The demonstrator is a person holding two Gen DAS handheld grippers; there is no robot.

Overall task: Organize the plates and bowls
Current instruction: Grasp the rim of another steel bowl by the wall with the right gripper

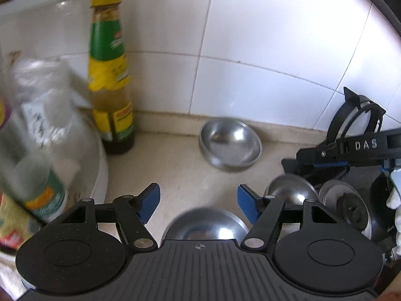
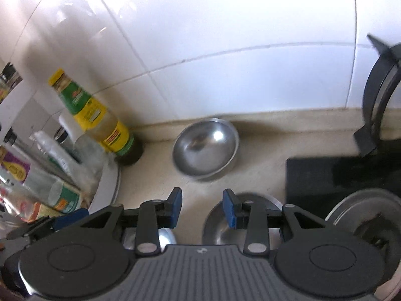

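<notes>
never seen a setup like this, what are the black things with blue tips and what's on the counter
They are two hand-held grippers, each carrying a camera that looks along its fingers. One picture is from the left gripper, the other from the right gripper. Both stand open, holding nothing. On the beige counter a steel bowl sits by the tiled wall, and two more steel bowls lie just below the grippers. A sauce bottle stands on the left. A stove burner is at the right.
</notes>
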